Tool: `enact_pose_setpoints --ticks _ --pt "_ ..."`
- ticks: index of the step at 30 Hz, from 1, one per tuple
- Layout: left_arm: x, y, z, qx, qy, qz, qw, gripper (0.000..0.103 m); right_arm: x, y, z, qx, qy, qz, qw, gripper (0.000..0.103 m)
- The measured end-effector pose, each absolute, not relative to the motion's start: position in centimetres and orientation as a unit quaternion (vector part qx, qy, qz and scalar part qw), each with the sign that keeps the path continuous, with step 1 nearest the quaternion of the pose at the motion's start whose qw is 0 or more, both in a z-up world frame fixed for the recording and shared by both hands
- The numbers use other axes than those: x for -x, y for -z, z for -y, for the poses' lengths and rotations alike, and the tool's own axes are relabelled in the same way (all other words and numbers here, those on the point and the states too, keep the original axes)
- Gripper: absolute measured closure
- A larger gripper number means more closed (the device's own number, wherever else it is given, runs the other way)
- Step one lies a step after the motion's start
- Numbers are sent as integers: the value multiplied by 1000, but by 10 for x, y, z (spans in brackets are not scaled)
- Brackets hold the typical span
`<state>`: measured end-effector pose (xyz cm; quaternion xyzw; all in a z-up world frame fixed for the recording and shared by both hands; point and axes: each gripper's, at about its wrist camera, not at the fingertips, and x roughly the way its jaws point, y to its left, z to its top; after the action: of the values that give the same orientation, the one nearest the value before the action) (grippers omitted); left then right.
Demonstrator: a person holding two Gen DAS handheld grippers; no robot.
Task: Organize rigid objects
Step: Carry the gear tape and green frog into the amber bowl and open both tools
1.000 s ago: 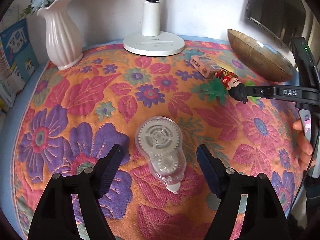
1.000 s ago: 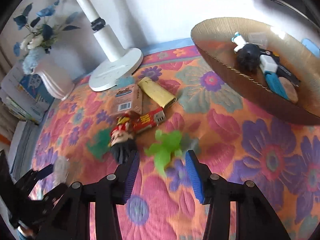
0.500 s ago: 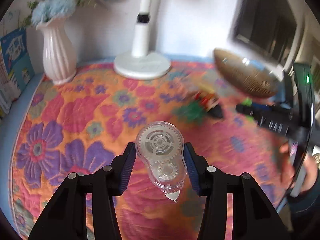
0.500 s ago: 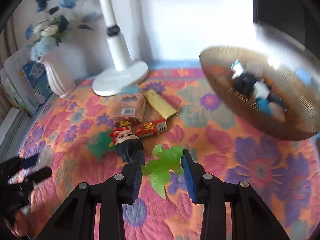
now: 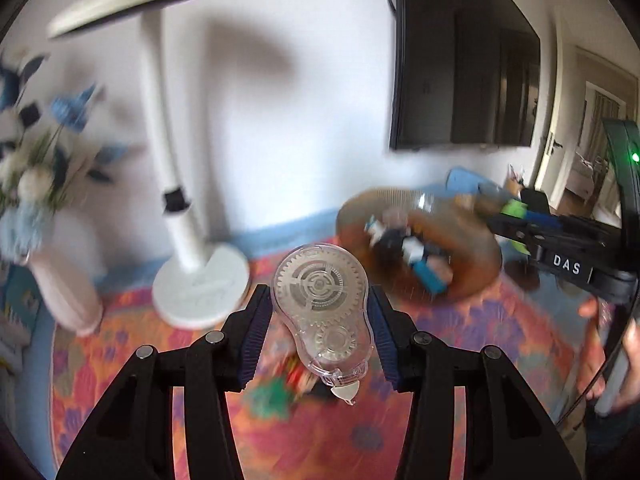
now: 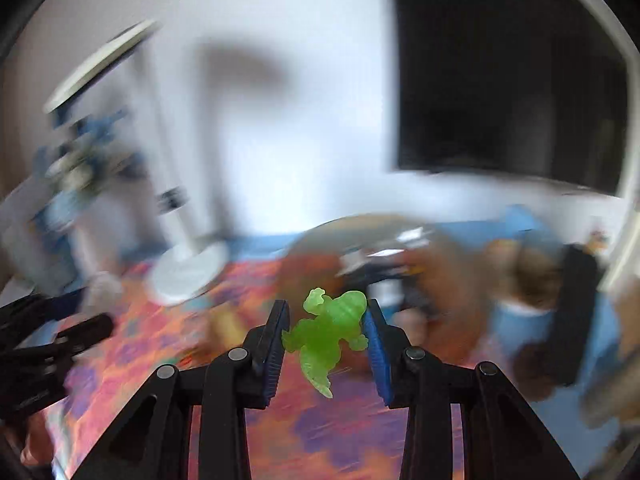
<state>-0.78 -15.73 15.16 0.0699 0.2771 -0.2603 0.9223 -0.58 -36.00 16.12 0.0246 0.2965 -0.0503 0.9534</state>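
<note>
My left gripper [image 5: 320,316] is shut on a clear plastic correction-tape dispenser [image 5: 322,304] with visible gears, held in the air above the flowered cloth [image 5: 360,440]. My right gripper [image 6: 325,332] is shut on a green toy lizard [image 6: 328,332], also lifted off the cloth. The right gripper shows in the left wrist view [image 5: 520,216] at the right, over the brown bowl [image 5: 472,276], which holds several small objects. The bowl [image 6: 320,248] is blurred in the right wrist view, just beyond the lizard.
A white desk lamp [image 5: 200,280] stands at the back left, with a pink vase of blue flowers [image 5: 68,292] beside it. A green toy and a figurine [image 5: 288,384] lie blurred on the cloth below the dispenser. A dark screen [image 5: 464,80] hangs on the wall.
Both grippers have risen from the cloth with their objects and tilted up toward the bowl. A second ago the left gripper was open around the dispenser; it has since shut on it.
</note>
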Motion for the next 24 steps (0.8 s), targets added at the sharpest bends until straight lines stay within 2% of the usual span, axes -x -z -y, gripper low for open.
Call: enact_pose_setpoints --ticks 4,9,19,21,22,23,24 --pt "-13 -145 201 -59 271 -296 914 57 -3 -168 402 -61 100 -296 948 67" --pt "-33 -124 255 -62 289 -320 900 57 -21 -140 432 -96 115 -327 933 67" --pt "-55 -96 290 -70 286 -355 887 57 -48 -103 462 -123 108 -368 915 67" --pt "-57 -96 291 -69 283 -356 888 46 -52 -101 465 -123 114 -371 914 66" --pt "-56 -99 289 -64 281 -351 891 32 -53 -100 466 -121 121 -368 914 61" --pt "-54 -103 284 -58 276 -341 897 26 -52 -101 467 -121 126 -363 915 57" --pt "-53 -106 280 -54 273 -334 900 26 -49 -102 468 -124 130 -358 916 49"
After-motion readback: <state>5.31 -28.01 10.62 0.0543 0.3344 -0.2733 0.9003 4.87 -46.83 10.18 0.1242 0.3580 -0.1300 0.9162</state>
